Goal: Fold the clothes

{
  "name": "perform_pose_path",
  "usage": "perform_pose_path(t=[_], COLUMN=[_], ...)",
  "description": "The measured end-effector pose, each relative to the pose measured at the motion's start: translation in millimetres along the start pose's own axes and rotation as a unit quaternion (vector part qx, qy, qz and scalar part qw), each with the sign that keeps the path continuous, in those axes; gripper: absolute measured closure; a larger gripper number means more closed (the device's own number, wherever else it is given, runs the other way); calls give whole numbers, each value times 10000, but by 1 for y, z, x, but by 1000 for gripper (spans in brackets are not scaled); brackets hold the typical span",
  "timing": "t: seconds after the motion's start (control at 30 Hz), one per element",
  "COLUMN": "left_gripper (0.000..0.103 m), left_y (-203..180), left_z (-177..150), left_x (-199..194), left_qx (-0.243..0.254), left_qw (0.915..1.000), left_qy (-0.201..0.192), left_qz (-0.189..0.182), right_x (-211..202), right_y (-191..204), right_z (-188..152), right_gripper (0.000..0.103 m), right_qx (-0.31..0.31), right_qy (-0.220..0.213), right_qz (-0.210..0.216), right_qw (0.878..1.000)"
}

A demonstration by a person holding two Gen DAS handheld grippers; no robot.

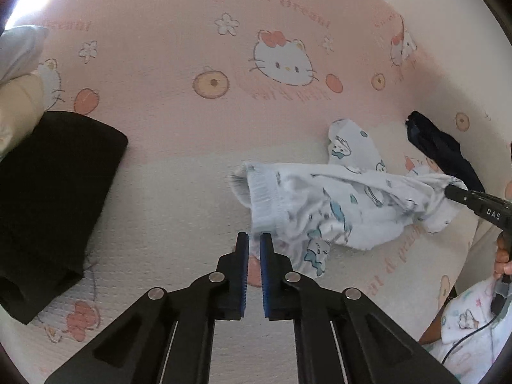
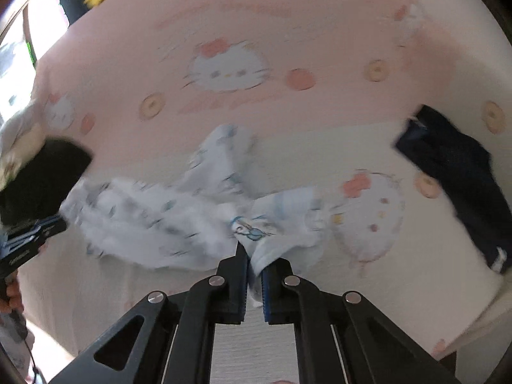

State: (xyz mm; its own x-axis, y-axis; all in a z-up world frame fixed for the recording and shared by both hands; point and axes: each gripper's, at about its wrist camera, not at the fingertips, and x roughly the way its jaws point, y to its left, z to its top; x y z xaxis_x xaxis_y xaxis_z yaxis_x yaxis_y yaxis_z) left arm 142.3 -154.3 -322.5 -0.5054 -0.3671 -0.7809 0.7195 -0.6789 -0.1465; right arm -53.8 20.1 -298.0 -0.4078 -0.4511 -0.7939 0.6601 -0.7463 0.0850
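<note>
Left wrist view: printed light-blue garment lies bunched on the pink cartoon bedsheet, long axis running left-right across the frame. Its ribbed waistband end sits just ahead and slightly right of the left gripper, jaws nearly closed with a narrow gap, nothing visibly between them. Right gripper is clenched on the garment's other end; right view is motion-blurred. So the right hand has the cloth, and the left is just beside the free waistband end. Folded black garment lies well off to the left, dark navy garment off to the right.
</note>
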Motion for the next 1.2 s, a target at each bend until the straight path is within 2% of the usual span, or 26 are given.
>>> perform_pose_path(t=[0.13, 0.2, 0.3, 0.33, 0.37, 0.43, 0.47, 0.5, 0.53, 0.57, 0.63, 0.7, 0.83, 0.87, 0.9, 0.97, 1.1, 1.2], left_gripper=[99, 99, 97, 97, 95, 90, 77, 67, 47, 42, 42, 42, 42, 42, 42, 42, 42, 42], left_y=[11, 15, 16, 14, 12, 8, 6, 4, 4, 4, 7, 10, 16, 18, 18, 17, 15, 11], left_z=[3, 3, 2, 0, -1, -6, -8, -11, -12, -14, -15, -17, -19, -20, -20, -20, -22, -22], left_x=[-6, -10, -11, -10, -8, -5, -2, 1, 5, 9, 13, 17, 26, 28, 28, 28, 30, 33], left_qx=[-246, -417, -676, -710, -737, -718, -722, -753, -824, -898, -1080, -1263, -1626, -1704, -1728, -1742, -1729, -1679], left_qw=[9994, 9982, 9923, 9916, 9912, 9924, 9926, 9923, 9913, 9903, 9878, 9849, 9780, 9764, 9759, 9757, 9757, 9761], left_qy=[10, -112, 60, 110, 154, 211, 317, 451, 550, 635, 670, 705, 775, 787, 776, 744, 748, 795], left_qz=[-237, -407, -1033, -1071, -1092, -981, -925, -878, -862, -853, -903, -952, -1050, -1072, -1085, -1098, -1115, -1129], right_x=[1, -2, 3, 5, 6, 5, 5, 3, 1, -2, -2, 2, 11, 12, 12, 13, 15, 25], right_y=[-16, -25, -27, -28, -27, -24, -22, -21, -21, -23, -31, -45, -67, -68, -68, -64, -48, -39], right_z=[-1, -3, -8, -10, -11, -12, -13, -13, -13, -15, -19, -26, -45, -48, -48, -47, -42, -44], right_gripper=[98, 98, 98, 97, 93, 70, 48, 38, 36, 35, 35, 35, 34, 35, 35, 34, 34, 34], right_qx=[372, 504, 614, 665, 693, 628, 582, 583, 609, 675, 1003, 1585, 2788, 2923, 2933, 2791, 2111, 1837], right_qy=[-40, -47, 199, 227, 257, 254, 246, 212, 165, 181, 364, 581, 933, 976, 991, 967, 985, 1102], right_qz=[-40, -30, 194, 276, 355, 390, 395, 386, 370, 339, 351, 595, 1305, 1426, 1465, 1320, 819, 752], right_qw=[9993, 9987, 9977, 9971, 9966, 9969, 9972, 9973, 9973, 9970, 9937, 9838, 9469, 9406, 9395, 9462, 9690, 9739])
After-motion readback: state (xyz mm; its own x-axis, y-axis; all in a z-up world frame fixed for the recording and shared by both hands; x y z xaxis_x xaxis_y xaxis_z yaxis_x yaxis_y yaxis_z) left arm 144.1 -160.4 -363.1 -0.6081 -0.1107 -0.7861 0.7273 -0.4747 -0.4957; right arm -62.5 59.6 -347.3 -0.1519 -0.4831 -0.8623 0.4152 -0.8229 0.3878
